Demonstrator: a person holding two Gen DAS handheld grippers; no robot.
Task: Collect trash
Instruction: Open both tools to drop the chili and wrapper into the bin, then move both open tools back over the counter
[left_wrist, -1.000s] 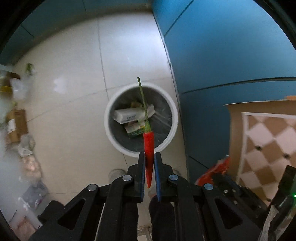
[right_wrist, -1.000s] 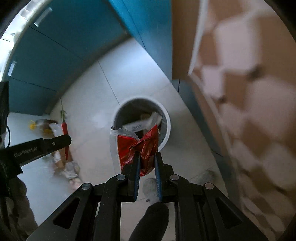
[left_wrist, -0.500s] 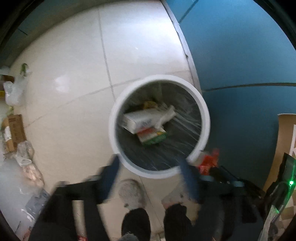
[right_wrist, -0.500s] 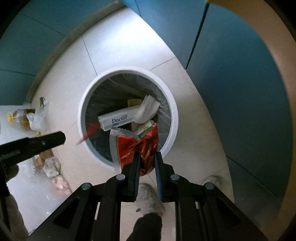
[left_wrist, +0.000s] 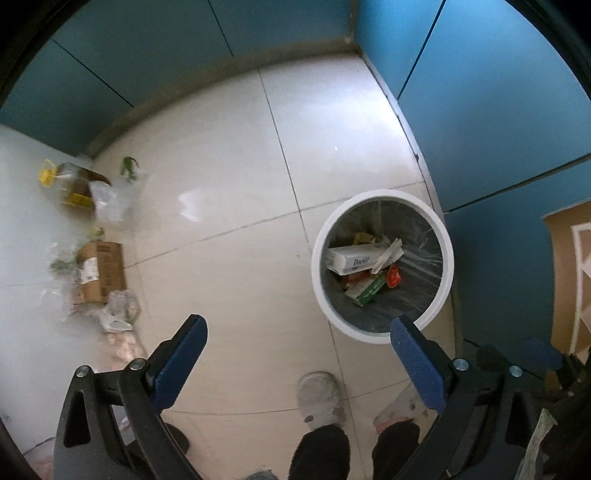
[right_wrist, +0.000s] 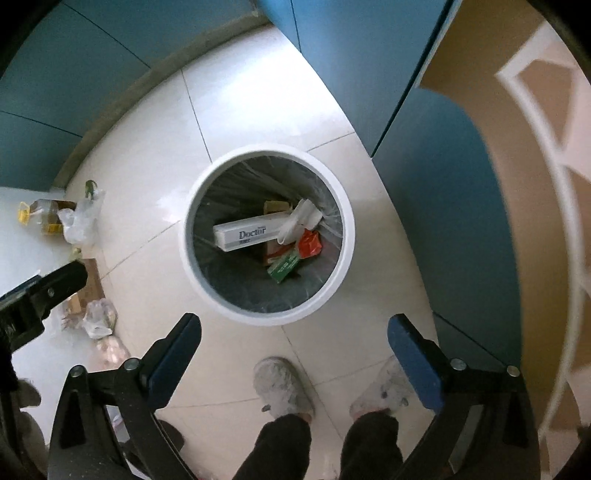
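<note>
White bin on floor beside blue cabinets; box, red wrapper inside. Left claw wide open, empty. Right claw wide open, empty. Litter at floor's left edge.

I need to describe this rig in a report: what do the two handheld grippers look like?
Both look alike. The left gripper and right gripper have black angular plastic linkages with triangular cut-outs and silver pivot bolts, ending in flat blue finger pads. No cables or markings are visible on them.
</note>
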